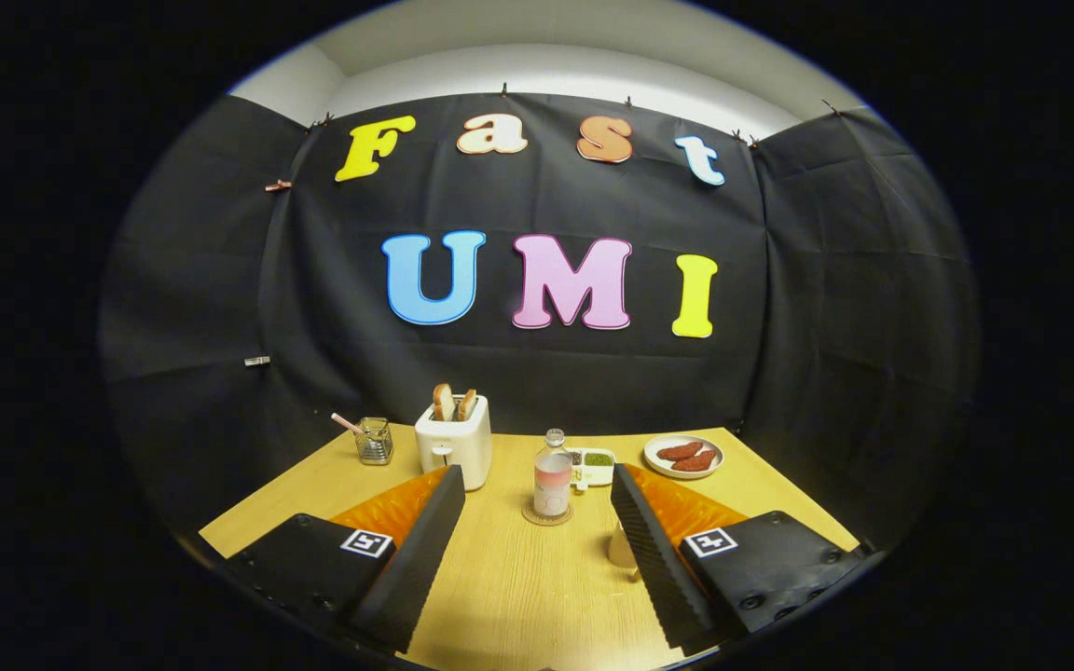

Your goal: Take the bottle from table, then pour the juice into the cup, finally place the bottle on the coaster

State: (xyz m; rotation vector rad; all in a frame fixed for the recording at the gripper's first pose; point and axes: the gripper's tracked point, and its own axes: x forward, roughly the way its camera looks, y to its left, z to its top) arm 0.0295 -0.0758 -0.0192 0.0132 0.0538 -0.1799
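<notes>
**Bottle standing on coaster, gripper open**

The bottle (552, 477) is standing upright on the coaster (546, 515), mid-bench toward the far edge, straight ahead beyond the gripper (537, 508), whose fingers are gaping wide, holding nothing. The cup (621, 548) is sitting beside the right finger.

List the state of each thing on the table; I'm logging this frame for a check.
bottle: upright on the coaster, cap on, holding pink juice.
cup: upright beside the right jaw, partly hidden.
toaster: two bread slices sticking up.
plate: holds two reddish pieces.
gripper: jaws open, holding nothing.
</notes>
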